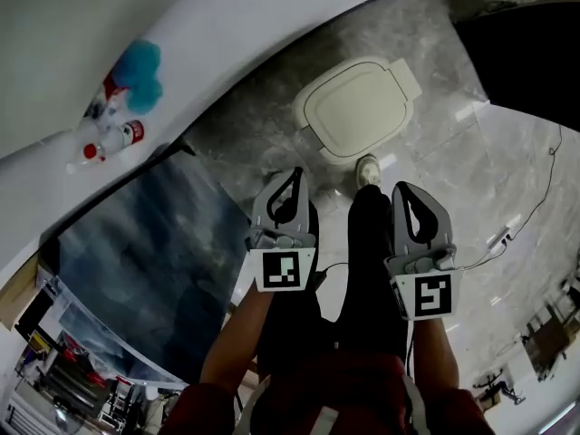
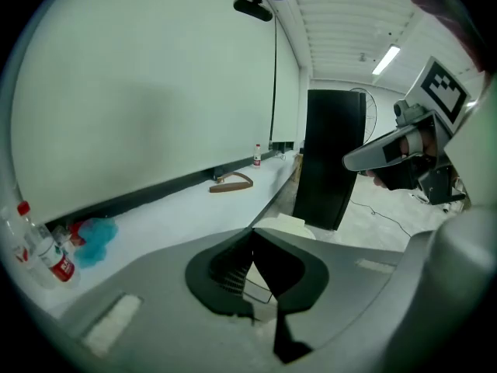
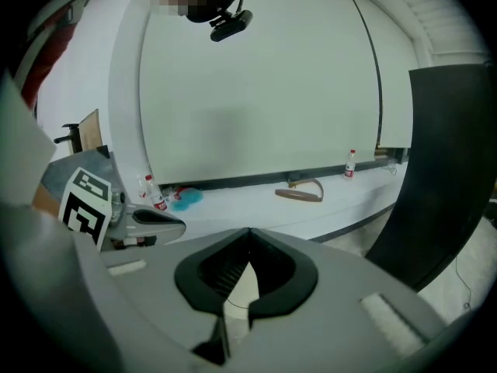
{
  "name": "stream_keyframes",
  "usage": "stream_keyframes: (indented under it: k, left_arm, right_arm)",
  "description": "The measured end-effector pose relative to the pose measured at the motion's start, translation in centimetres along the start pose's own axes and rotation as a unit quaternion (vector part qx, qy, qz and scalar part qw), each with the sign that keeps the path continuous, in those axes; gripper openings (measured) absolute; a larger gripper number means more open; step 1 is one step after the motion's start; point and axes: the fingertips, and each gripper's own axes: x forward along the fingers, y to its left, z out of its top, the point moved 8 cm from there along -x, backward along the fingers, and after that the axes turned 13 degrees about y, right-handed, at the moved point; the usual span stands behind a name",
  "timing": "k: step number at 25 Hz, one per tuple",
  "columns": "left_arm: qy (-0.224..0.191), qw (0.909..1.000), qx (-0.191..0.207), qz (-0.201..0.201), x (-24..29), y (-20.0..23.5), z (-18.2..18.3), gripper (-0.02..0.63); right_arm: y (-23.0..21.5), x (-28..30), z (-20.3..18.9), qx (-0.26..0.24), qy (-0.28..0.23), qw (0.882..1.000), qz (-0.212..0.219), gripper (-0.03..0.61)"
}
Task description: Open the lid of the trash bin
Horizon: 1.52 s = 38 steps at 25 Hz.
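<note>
Left gripper (image 1: 296, 176) and right gripper (image 1: 404, 190) hang side by side. Both are clenched on nothing, jaw tips touching. Just ahead, on the grey marble floor (image 1: 471, 152), stands the trash bin (image 1: 331, 152) with its cream lid (image 1: 358, 107) down. The lid looks like light, stiff, smooth plastic, likely hinged at the far tabbed edge, so the near rim seems the place to lift. A pale shoe (image 1: 367, 167) sits at the base, perhaps on a pedal. Only the head view shows the whole lid. The gripper views catch a cream sliver, plus a bottle (image 2: 50, 256) and blue cloth (image 2: 95, 235) on a ledge.
</note>
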Motion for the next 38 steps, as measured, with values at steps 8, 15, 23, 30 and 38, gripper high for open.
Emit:
stream_keyframes:
  k: [8,15,23,30,38]
  left_arm:
    - [0.03,0.9989,0.025,-0.025,6.6,-0.3,-5.8,0.003]
    - [0.058,0.9969,0.044,-0.031,10.9,-0.8,-8.7,0.003]
    - [0.115,0.9926,0.021,-0.032,13.5,-0.5,-10.5,0.003]
    - [0.127,0.9913,0.027,-0.023,14.6,-0.3,-11.3,0.005]
    - [0.13,0.9908,0.029,-0.027,14.6,-0.2,-11.5,0.005]
  right_arm:
    - [0.5,3.2,-6.4,0.03,0.045,0.998,0.01,0.0]
    - [0.4,5.0,-8.3,0.053,0.063,0.996,0.025,0.0]
    - [0.0,5.5,-8.7,0.056,0.076,0.995,0.033,0.0]
    - [-0.9,5.7,-8.7,0.059,0.08,0.994,0.036,0.0]
    - [-1.0,5.8,-8.4,0.056,0.078,0.995,0.041,0.0]
